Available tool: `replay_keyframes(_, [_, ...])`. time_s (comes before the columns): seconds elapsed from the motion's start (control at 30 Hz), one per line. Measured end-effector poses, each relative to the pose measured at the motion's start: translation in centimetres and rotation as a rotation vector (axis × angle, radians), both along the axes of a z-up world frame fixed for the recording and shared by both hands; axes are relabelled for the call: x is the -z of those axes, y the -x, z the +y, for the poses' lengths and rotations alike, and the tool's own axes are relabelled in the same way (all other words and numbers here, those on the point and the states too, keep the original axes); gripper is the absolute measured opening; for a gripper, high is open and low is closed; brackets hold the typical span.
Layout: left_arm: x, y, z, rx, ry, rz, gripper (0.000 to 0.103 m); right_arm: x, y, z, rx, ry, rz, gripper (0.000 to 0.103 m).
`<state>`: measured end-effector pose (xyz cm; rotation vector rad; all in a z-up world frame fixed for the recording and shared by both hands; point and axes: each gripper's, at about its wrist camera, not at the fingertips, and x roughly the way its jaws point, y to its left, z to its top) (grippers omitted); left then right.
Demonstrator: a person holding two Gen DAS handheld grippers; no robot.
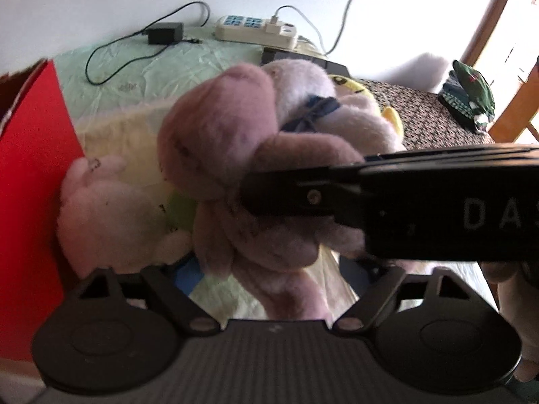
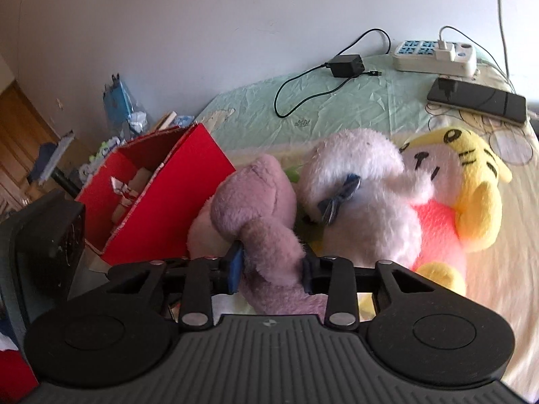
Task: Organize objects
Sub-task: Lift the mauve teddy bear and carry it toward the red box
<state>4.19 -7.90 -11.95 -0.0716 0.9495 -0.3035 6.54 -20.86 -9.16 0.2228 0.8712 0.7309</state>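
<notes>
The right tongs [image 2: 271, 266] are clamped on a limb of the mauve plush toy [image 2: 256, 202], whose long axis runs away from them toward the wall, head end farthest. To their left stands the open red box [image 2: 175, 198]; to their right lie the white plush [image 2: 363, 181] and the yellow tiger plush [image 2: 471, 181] on the bed [image 2: 337, 101]. The left tongs' [image 1: 269, 289] fingers cannot be made out, so whether they are apart or together is unclear; the mauve toy hangs directly ahead of them.
</notes>
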Motion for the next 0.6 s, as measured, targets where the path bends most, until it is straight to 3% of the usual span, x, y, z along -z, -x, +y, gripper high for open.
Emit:
replay_keyframes(0.33, [-3.1, 4.0, -0.4, 0.019, -0.016, -0.059, 0.075, -2.0, 4.1, -1.4, 0.047, -0.076, -0.035, 0.034])
replay_keyframes(0.6, [-7.0, 7.3, 0.2, -0.045, -0.067, -0.166, 0.074, -4.9, 6.2, -1.4, -0.003, -0.174, -0.100, 0.034])
